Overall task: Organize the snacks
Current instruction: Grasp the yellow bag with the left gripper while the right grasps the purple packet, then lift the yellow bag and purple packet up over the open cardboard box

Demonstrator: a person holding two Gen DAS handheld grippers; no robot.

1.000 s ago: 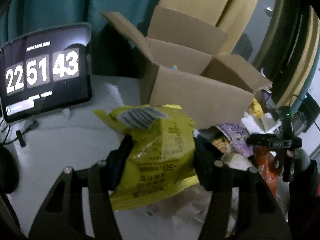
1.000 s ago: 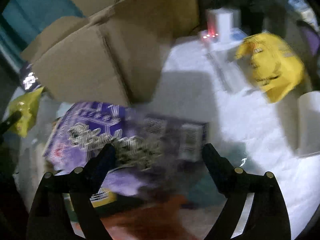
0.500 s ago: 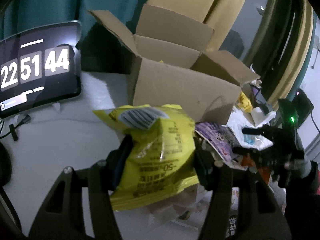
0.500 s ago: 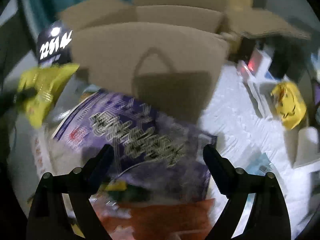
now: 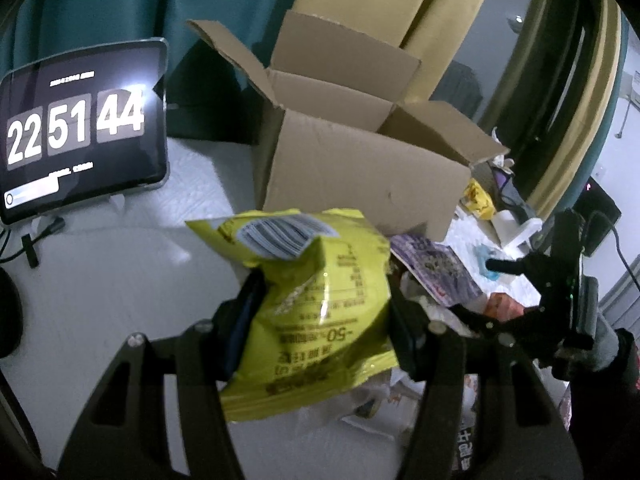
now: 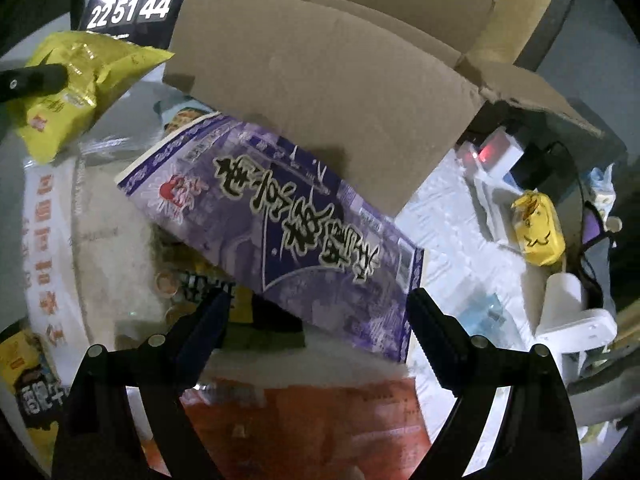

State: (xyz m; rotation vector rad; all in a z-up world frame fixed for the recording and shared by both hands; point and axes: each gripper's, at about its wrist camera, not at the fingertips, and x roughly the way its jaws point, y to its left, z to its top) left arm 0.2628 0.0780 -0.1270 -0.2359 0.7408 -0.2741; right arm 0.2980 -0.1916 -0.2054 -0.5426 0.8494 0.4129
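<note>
My left gripper is shut on a yellow snack bag, held up in front of the open cardboard box. The right wrist view shows that bag at the upper left, with a left finger across it. My right gripper is open, its fingers spread just above the near end of a purple snack packet that lies tilted against the box. An orange packet lies below it. The left wrist view has the right gripper at the right, over the purple packet.
A tablet showing a clock stands at the back left on the white table. Several more packets lie piled in front of the box, one black and yellow. To the right are a small yellow pack, a white stand and cables.
My right gripper has swung and rolled, so the purple packet now lies between its fingers and the box fills the top. The left gripper keeps the yellow bag almost still.
</note>
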